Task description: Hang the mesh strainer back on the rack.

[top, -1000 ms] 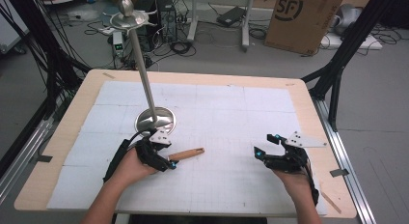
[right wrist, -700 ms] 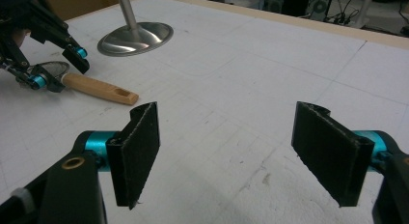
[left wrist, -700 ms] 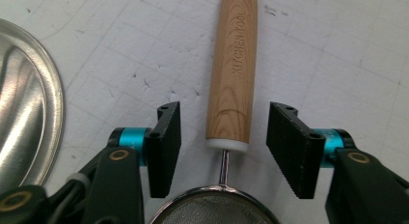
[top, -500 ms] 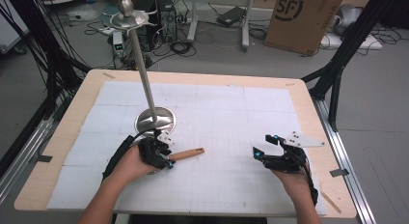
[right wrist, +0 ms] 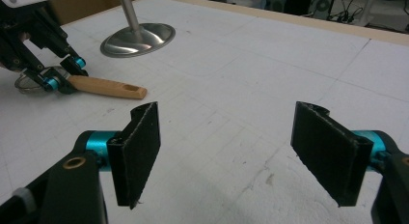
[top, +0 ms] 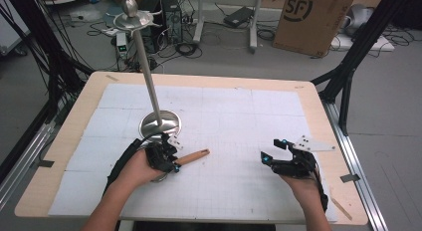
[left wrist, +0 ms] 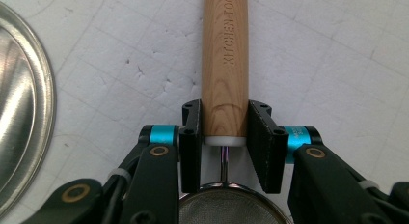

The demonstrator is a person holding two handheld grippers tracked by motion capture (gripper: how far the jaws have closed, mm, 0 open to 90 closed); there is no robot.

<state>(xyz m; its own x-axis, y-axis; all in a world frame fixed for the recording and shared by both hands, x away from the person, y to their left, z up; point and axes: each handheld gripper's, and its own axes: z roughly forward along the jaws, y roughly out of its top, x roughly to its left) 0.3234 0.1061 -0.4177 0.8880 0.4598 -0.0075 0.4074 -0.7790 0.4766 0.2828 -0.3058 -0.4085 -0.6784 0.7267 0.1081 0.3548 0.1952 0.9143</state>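
Though claw-clamped, wooden-handled mesh strainer [left wrist: 224, 64]

My black two-jaw left gripper [left wrist: 224, 132] and right gripper [right wrist: 236, 151] share flat dark pads, turquoise collars, brass-coloured rivets and black cables.

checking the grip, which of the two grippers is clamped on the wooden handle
The left gripper: its jaws have just closed on the strainer's wooden handle. The right gripper stands open over bare table.

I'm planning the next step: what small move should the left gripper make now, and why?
Probably lift straight up a little. The left gripper has just closed on the strainer's wooden handle, which lies flat on the table, and the stand sits close beside it.
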